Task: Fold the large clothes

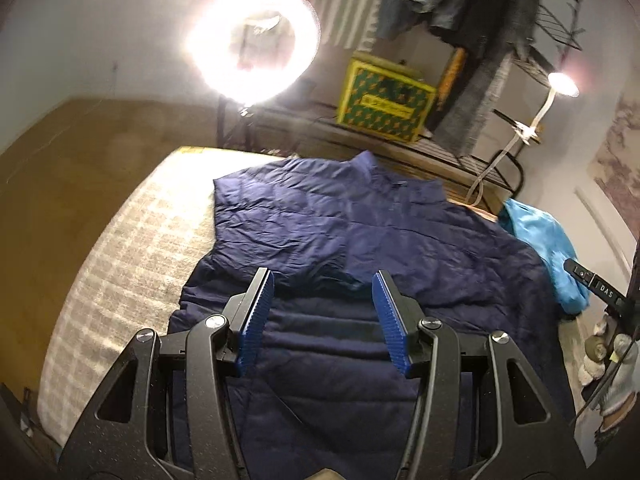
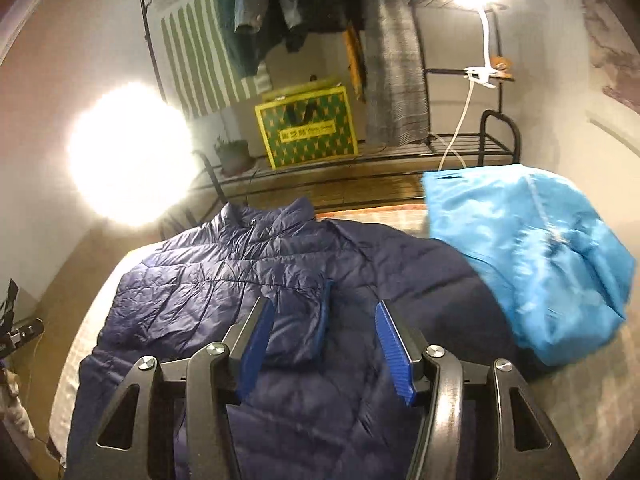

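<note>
Navy jacket (image 2: 248,280) lies flat on the bed (image 1: 120,248), collar toward the green box (image 2: 308,128), with 1 sleeve already folded across the chest. Both tongs, left (image 1: 323,316) and right (image 2: 325,346), hover over the jacket's lower half, spread wide and holding nothing. I'd say the other sleeve is next: pinch near the cuff, lift low, lay it flat across. Blue jacket (image 2: 532,264) touches the navy one's far side, so don't snag it.

The white letters "DAS" stand on a black handle (image 1: 600,286) at the right edge, and the yellow-green box (image 2: 306,128) has a label too blurry to read.
</note>
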The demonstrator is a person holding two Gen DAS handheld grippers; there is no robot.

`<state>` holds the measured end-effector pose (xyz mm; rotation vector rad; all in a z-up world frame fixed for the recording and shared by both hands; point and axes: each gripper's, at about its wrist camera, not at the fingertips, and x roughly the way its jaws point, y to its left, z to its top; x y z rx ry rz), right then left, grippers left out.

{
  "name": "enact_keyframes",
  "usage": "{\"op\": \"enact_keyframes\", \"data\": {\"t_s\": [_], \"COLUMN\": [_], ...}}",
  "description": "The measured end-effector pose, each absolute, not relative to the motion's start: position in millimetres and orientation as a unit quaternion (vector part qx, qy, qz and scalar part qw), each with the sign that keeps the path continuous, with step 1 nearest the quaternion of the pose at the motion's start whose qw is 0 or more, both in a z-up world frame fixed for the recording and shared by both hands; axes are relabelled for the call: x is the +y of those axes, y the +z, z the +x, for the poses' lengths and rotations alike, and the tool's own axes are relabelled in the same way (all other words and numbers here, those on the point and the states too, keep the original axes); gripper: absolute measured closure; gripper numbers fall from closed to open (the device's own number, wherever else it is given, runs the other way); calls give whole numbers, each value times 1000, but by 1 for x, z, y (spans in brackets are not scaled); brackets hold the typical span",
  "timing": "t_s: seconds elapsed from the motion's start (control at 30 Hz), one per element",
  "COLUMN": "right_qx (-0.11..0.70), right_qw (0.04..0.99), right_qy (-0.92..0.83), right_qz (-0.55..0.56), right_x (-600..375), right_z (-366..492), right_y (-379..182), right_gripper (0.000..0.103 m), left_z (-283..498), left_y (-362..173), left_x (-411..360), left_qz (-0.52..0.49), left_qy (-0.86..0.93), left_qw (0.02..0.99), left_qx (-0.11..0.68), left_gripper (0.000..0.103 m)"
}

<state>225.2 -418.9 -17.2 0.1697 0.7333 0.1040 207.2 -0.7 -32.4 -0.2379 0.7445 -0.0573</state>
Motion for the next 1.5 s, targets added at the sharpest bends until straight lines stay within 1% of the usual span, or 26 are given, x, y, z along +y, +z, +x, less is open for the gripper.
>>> {"op": "enact_keyframes", "data": {"t_s": [0.23,0.3,0.37,0.6,0.8,0.83,1.03,1.13,1.2,1.37,1.43,1.47,1.5], "right_qx": [331,324,322,346,394,415,460,468,471,473,473,472,472], "right_qw": [937,940,941,931,901,889,840,821,811,806,801,797,790], "right_qy": [36,30,21,-34,-83,-88,-114,-117,-114,-122,-117,-110,-98], "right_qz": [105,102,105,115,164,171,265,306,328,336,348,361,379], "right_x": [-455,-465,-476,-526,-573,-581,-617,-623,-623,-624,-627,-628,-630], "right_z": [146,122,97,23,-33,-42,-89,-106,-111,-107,-103,-102,-102], "right_y": [8,12,12,-6,-45,-53,-101,-123,-135,-161,-172,-175,-179], "right_gripper": [44,40,36,36,35,35,35,32,26,23,23,25,35], "left_z": [164,157,150,143,138,139,137,136,136,135,135,136,135], "left_y": [-10,-7,-6,-10,-17,-19,-23,-24,-25,-28,-29,-29,-30], "left_x": [-44,-58,-71,-113,-137,-139,-148,-152,-153,-152,-151,-150,-149], "left_qz": [-106,-109,-104,-91,-70,-69,-60,-54,-54,-53,-50,-50,-51], "left_qy": [-82,-104,-118,-155,-170,-171,-172,-173,-173,-174,-172,-171,-169], "left_qw": [928,925,924,916,912,911,911,912,911,910,910,910,910], "left_qx": [348,349,349,360,366,368,370,369,370,373,373,374,374], "left_gripper": [50,50,50,50,50,50,50,50,50,50,50,50,50]}}
